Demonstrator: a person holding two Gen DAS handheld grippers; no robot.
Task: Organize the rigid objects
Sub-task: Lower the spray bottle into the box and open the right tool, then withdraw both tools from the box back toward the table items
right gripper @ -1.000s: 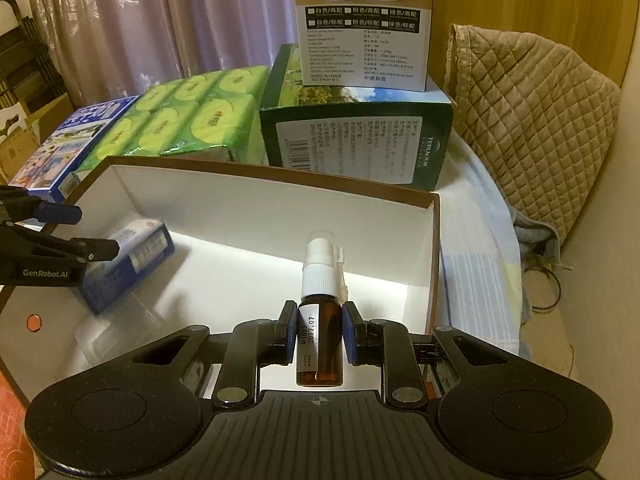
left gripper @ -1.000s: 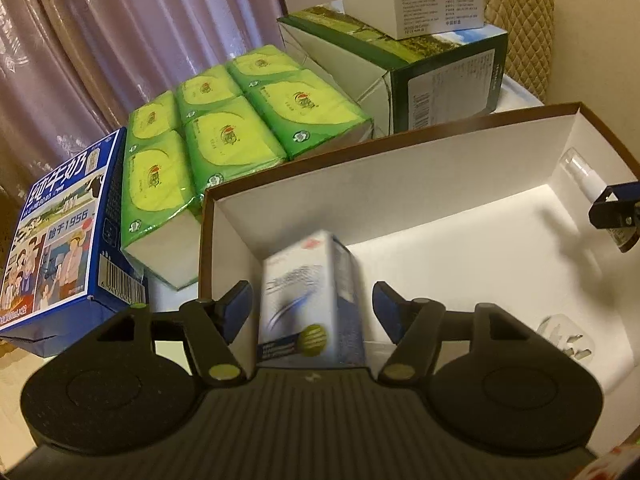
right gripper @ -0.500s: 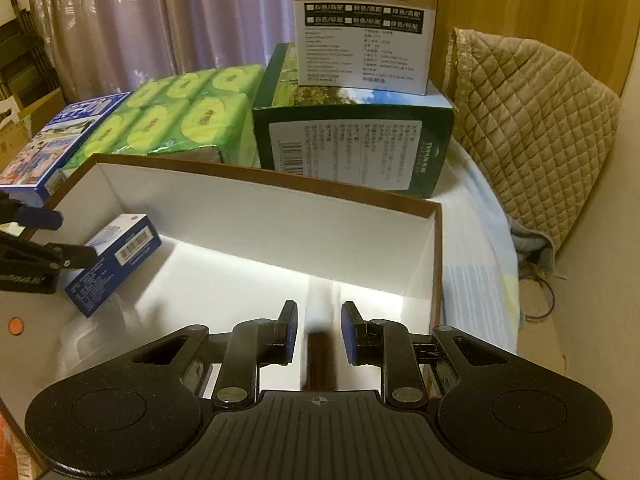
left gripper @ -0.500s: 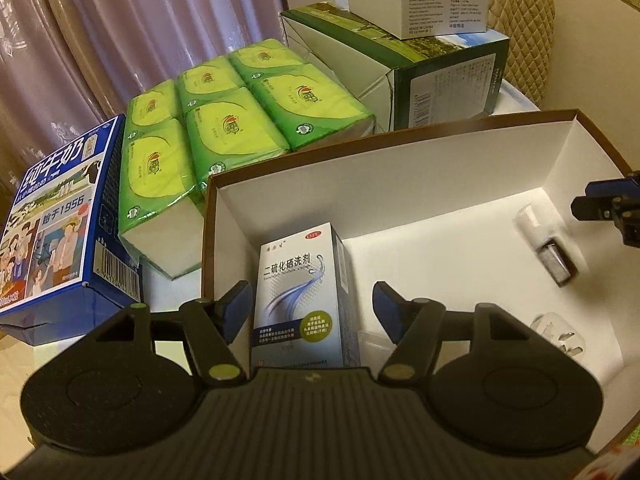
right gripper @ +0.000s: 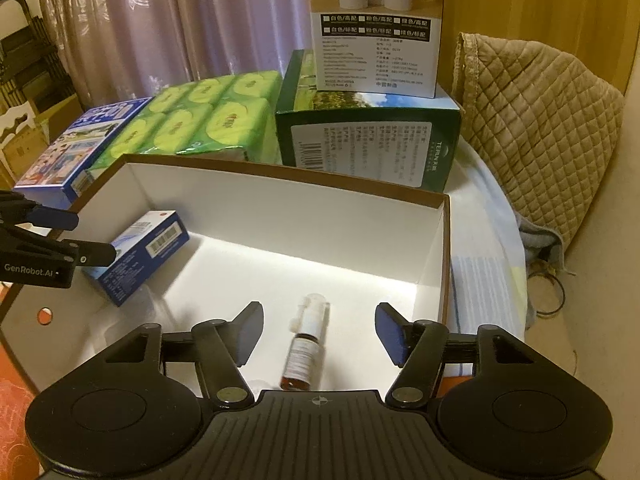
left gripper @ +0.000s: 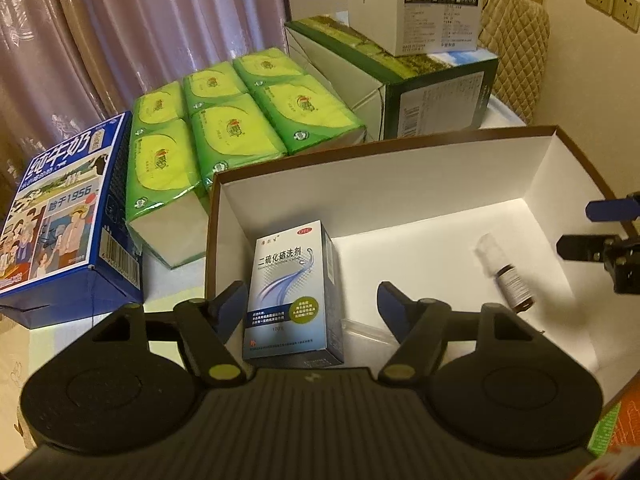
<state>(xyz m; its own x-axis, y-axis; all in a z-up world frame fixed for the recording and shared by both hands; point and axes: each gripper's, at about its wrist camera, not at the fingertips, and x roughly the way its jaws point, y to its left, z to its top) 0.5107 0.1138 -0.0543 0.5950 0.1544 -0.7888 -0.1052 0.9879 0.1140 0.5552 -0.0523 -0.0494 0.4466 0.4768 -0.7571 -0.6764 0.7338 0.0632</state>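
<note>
- We see our left hand-held gripper (left gripper: 311, 305) with its jaws opening; the blue-and-white medicine box (left gripper: 291, 294) lies between them, untouched by the pads.
- That medicine box rests on the floor of the brown-rimmed white carton (left gripper: 384, 184), in its near left corner against the left wall.
- Our right hand-held gripper (right gripper: 319, 333) is opening too; the small brown spray bottle (right gripper: 305, 346) lies on its side between the fingers, free of both pads.
- The bottle sits on the carton floor near the right wall, its white cap pointing to the far side.
- Behind the carton stand green tissue packs (left gripper: 224, 128), a blue milk box (left gripper: 60, 216) and a dark green box (right gripper: 368, 140).
</note>
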